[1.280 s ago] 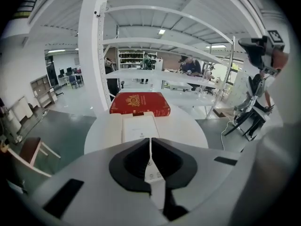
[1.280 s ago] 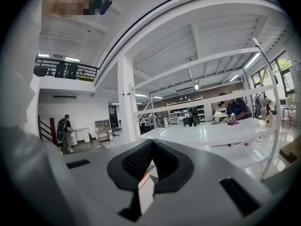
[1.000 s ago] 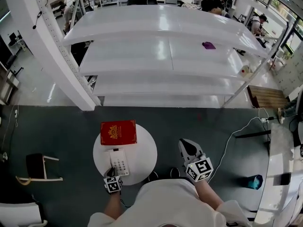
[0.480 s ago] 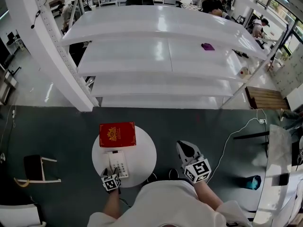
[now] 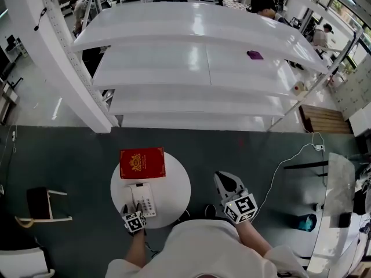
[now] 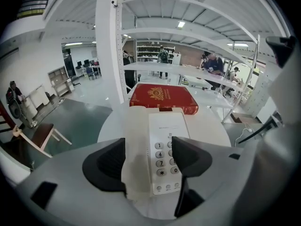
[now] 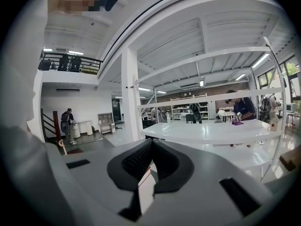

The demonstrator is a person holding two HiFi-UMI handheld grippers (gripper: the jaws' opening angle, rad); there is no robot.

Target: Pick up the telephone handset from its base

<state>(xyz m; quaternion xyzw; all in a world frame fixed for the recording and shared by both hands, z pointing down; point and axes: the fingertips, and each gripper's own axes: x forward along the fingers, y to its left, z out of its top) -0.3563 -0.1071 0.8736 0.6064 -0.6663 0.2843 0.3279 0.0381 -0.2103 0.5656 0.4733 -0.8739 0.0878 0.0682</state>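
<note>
A white telephone (image 5: 144,198) sits on a small round white table (image 5: 174,185). Its handset (image 6: 136,142) lies along the left side of the base, beside the keypad (image 6: 165,154). My left gripper (image 6: 148,149) points down at the phone's near end and stands open. Its jaws have just been opening; the handset lies between them and the pads do not press on it. In the head view this gripper (image 5: 137,210) is at the table's near edge. My right gripper (image 5: 228,183) hangs off the table to the right, its jaws (image 7: 150,147) shut on nothing.
A red book (image 5: 142,163) lies on the table just beyond the phone, also seen as the red book (image 6: 162,98) ahead of the jaws. White shelving (image 5: 197,68) stands farther off. A chair (image 5: 45,204) is at the left, a cable (image 5: 284,167) on the floor at the right.
The left gripper has shifted slightly at the phone's near end. The right gripper has stayed where it was.
</note>
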